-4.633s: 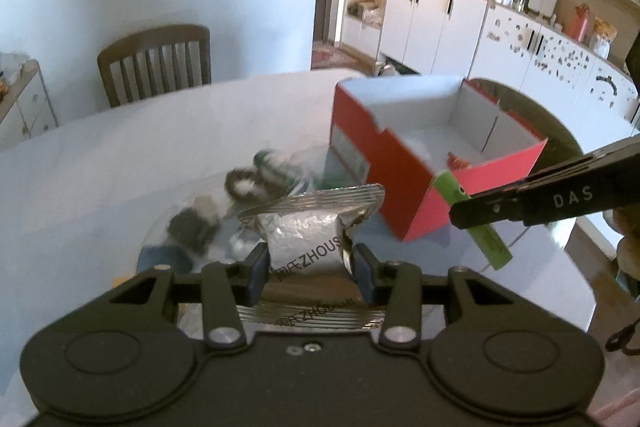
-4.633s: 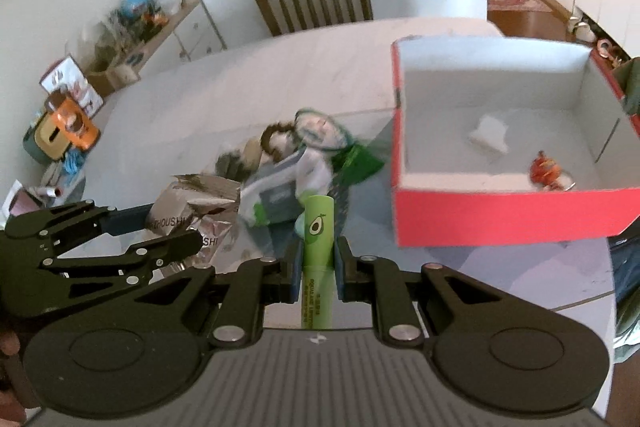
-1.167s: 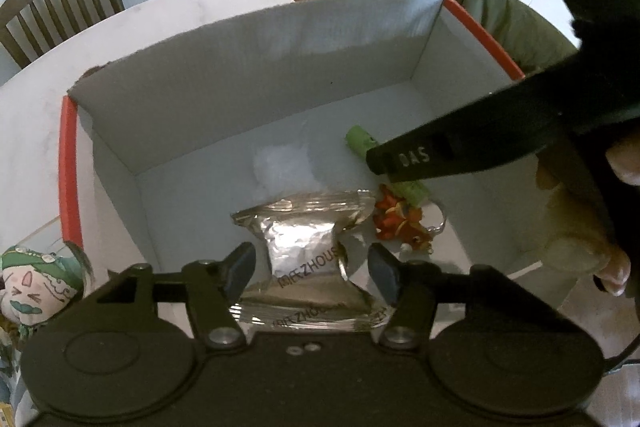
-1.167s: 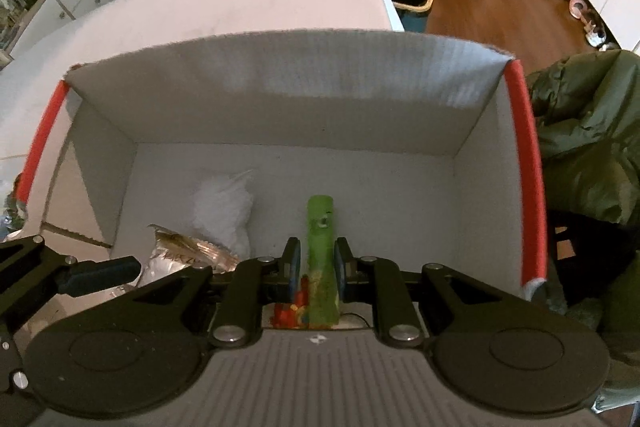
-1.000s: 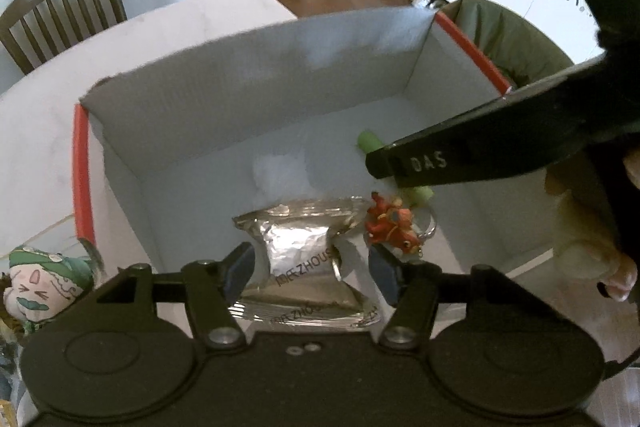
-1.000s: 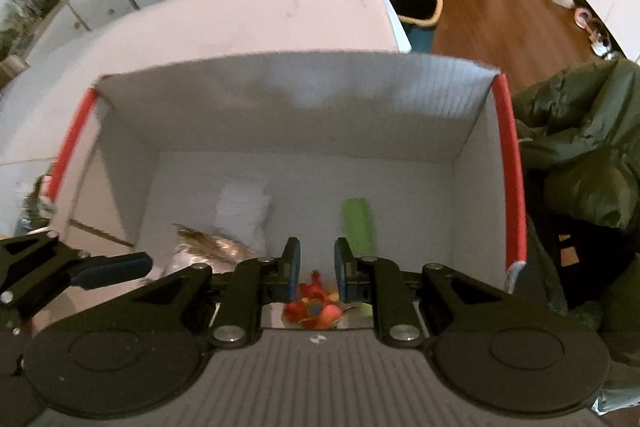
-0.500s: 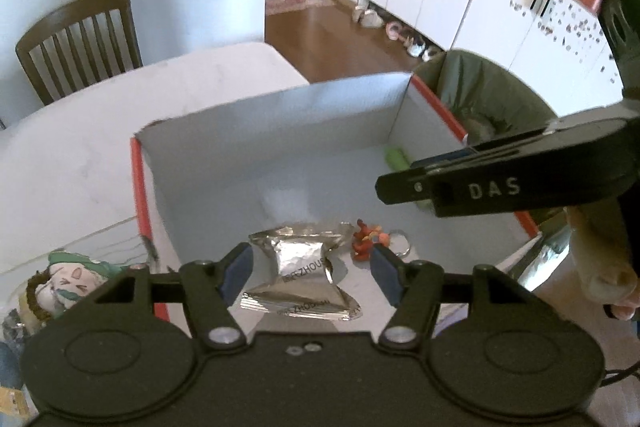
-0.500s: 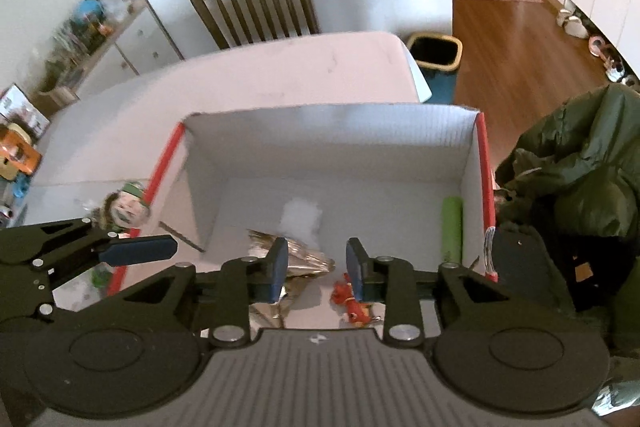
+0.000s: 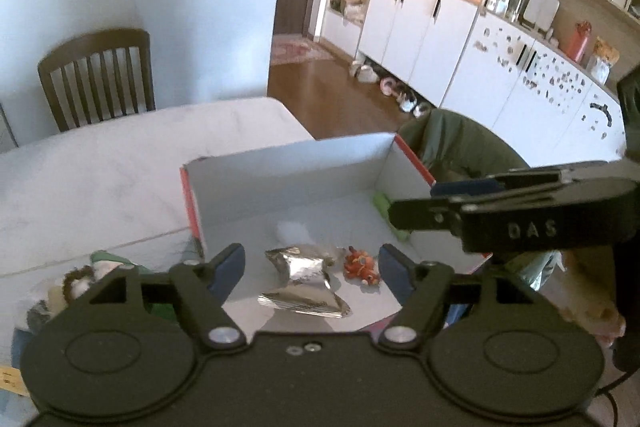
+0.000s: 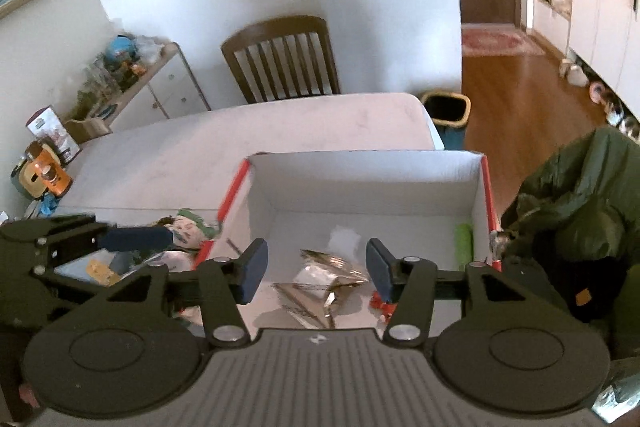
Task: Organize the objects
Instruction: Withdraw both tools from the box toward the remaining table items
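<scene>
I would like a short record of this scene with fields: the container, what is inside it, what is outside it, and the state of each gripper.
container: red box with white inside, open top, on the white table
inside: silver foil packet; green tube along the right wall; small orange-red toy; white soft piece
outside: pile of small things with a green-hatted doll, left of the box
left gripper: open, empty, above the box
right gripper: open, empty, above the box
</scene>
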A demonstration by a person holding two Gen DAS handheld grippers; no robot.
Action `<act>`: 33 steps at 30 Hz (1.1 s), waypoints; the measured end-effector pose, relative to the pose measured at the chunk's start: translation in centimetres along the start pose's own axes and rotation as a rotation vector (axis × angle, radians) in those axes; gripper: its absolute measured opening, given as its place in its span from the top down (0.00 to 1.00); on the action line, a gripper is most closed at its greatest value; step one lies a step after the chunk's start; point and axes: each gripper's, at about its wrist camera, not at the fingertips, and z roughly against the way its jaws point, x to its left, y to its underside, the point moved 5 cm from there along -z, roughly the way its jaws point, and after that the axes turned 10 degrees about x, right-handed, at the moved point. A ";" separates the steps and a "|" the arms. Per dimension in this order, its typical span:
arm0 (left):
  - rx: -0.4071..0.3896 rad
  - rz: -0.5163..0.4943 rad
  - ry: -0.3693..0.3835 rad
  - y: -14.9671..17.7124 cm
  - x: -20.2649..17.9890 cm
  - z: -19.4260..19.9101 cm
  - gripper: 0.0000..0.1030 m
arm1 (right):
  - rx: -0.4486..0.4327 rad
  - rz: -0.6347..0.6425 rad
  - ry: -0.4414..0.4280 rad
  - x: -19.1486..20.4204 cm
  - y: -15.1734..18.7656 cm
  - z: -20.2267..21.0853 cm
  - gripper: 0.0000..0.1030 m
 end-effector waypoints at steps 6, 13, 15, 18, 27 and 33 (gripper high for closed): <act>-0.046 0.011 0.004 0.8 1.9 2.9 0.20 | -0.049 -0.003 0.015 2.7 0.8 1.9 0.45; -0.086 0.020 0.011 2.3 4.5 5.7 0.14 | -0.119 -0.005 0.040 6.5 2.1 3.7 0.33; -0.098 0.021 0.003 2.9 5.3 6.4 0.12 | -0.126 -0.001 0.034 7.7 2.7 3.8 0.28; -0.103 0.032 0.010 3.7 6.6 7.3 0.11 | -0.128 0.001 0.025 9.6 3.4 3.9 0.27; -0.129 0.069 -0.005 6.2 11.0 9.7 0.01 | -0.149 -0.002 0.012 14.9 5.0 3.5 0.19; -0.144 0.098 -0.038 7.9 14.0 10.9 0.01 | -0.159 0.014 0.022 18.2 5.6 2.6 0.16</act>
